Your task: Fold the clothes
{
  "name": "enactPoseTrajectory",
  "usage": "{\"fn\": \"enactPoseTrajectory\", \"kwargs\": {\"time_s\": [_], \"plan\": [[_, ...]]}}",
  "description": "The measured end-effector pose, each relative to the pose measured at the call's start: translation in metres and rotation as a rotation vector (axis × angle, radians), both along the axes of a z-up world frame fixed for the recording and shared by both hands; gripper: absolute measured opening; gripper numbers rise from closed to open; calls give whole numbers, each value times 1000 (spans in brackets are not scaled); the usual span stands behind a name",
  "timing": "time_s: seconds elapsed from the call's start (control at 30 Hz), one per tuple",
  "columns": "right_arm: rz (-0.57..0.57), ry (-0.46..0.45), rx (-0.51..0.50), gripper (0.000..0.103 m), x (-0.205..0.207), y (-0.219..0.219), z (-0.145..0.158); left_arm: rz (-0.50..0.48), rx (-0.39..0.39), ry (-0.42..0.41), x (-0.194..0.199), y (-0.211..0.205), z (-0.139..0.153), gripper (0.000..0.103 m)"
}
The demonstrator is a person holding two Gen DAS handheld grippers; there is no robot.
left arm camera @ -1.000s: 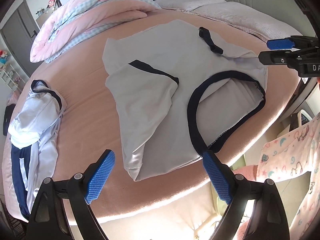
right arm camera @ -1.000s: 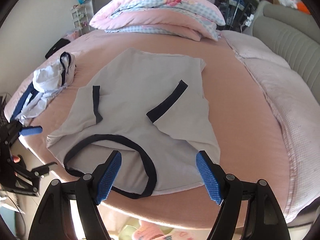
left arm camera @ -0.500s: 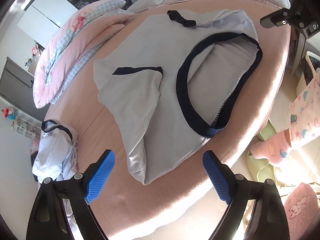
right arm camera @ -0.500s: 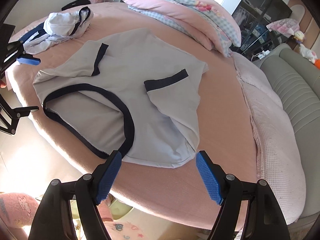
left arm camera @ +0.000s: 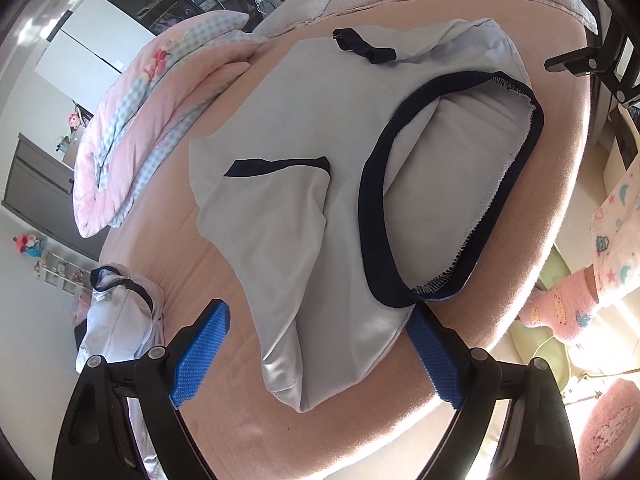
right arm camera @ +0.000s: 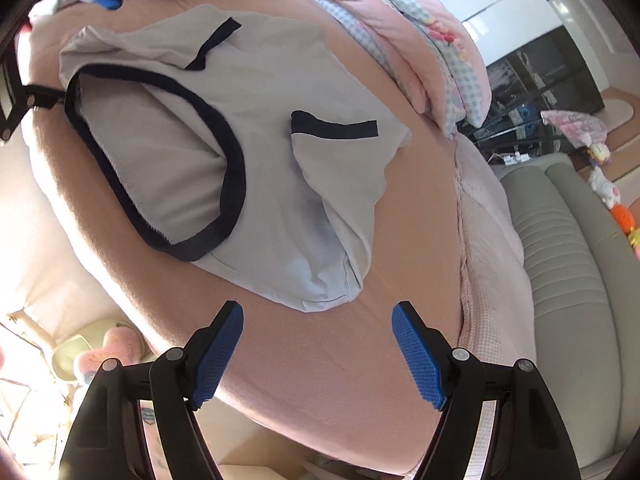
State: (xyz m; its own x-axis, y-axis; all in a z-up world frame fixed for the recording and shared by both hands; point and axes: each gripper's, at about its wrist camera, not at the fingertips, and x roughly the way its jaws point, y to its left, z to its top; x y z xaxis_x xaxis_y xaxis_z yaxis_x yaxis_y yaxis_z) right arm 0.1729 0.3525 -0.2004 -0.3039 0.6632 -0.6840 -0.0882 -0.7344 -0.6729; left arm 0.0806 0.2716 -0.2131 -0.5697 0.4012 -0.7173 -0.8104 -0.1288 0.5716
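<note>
Grey shirt lay flat on the bed; both claws, left and right, had rolled and dropped toward its six-o'clock corners, gaping wide and empty, ready to pinch.

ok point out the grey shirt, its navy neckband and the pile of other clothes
grey shirt point(left arm camera: 304, 128): left wrist view, on the flat body panel
navy neckband point(left arm camera: 370, 216): left wrist view, on the band's left curve
pile of other clothes point(left arm camera: 116, 320): left wrist view, on the white bundle's middle
</note>
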Motion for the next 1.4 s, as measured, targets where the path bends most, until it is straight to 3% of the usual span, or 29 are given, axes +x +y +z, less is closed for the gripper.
{"fn": "enactPoseTrajectory", "kwargs": {"time_s": [0.27, 0.7, 0.8, 1.03, 1.27, 1.4], "plan": [[125, -93, 200, 77, -1, -19, -26, -128, -43, 274, 17, -11, -12, 90], [364, -203, 540, 77, -9, -47, -66, -192, -30, 467, 28, -10, -23, 91], [358, -191, 521, 77, -16, -41, -64, -201, -29, 472, 29, -7, -22, 91], [357, -142, 568, 101, -28, -39, -62, -188, -13, 431, 24, -5, -15, 92], [312, -68, 623, 102, -30, -37, -55, -162, 32, 536, 20, -10, -9, 92], [291, -54, 654, 101, -29, -37, -53, -139, 16, 500, 11, -9, -8, 92]]}}
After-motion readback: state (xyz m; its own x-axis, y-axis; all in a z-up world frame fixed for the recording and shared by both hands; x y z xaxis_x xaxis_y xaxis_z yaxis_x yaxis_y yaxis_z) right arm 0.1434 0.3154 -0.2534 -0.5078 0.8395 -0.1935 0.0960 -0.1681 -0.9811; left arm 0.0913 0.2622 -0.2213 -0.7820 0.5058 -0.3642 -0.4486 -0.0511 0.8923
